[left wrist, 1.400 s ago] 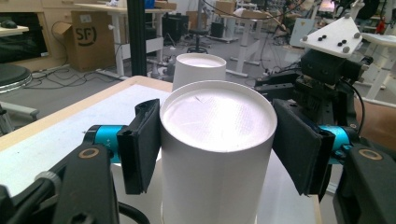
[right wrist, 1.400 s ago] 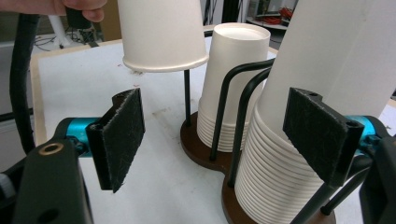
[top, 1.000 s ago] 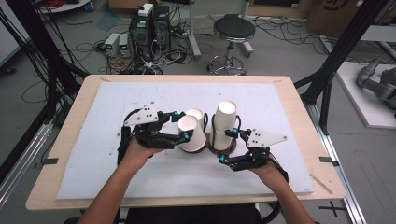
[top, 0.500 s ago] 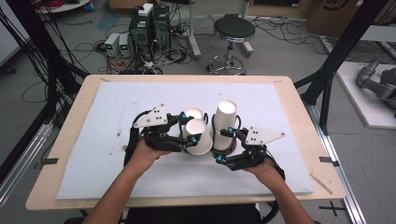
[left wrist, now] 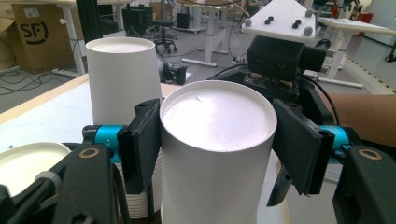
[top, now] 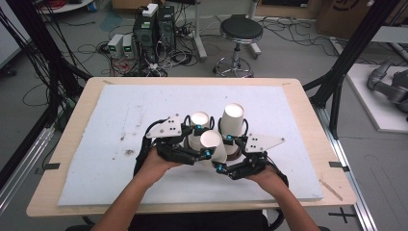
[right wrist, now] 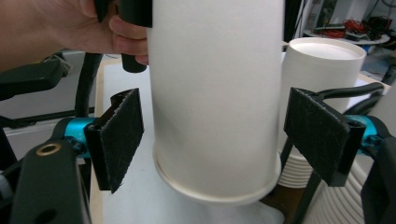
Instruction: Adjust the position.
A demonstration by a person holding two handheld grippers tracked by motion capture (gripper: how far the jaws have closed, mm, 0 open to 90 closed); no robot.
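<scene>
My left gripper (top: 202, 141) (left wrist: 219, 144) is shut on an upside-down white paper cup (top: 211, 140) (left wrist: 217, 121), with its pads against the cup's sides near the closed end. The cup (right wrist: 215, 84) hangs slightly tilted, its rim clear of the white board. My right gripper (top: 222, 154) (right wrist: 217, 140) is open, one pad on each side of the cup's lower part with a gap on both sides. Just behind stand a tall stack of upturned cups (top: 232, 120) (left wrist: 121, 79) and a shorter one (top: 199, 119) (left wrist: 28, 163).
The cups sit mid-table on a white foam board (top: 120, 125) that covers a wooden table (top: 308, 101). Black frame posts (top: 346, 67) rise at the table's right. On the floor beyond are a stool (top: 238, 33) and computer boxes (top: 154, 24).
My left gripper has carried its cup to the right and a little nearer, bringing it between the right gripper's pads. The right hand has hardly moved.
</scene>
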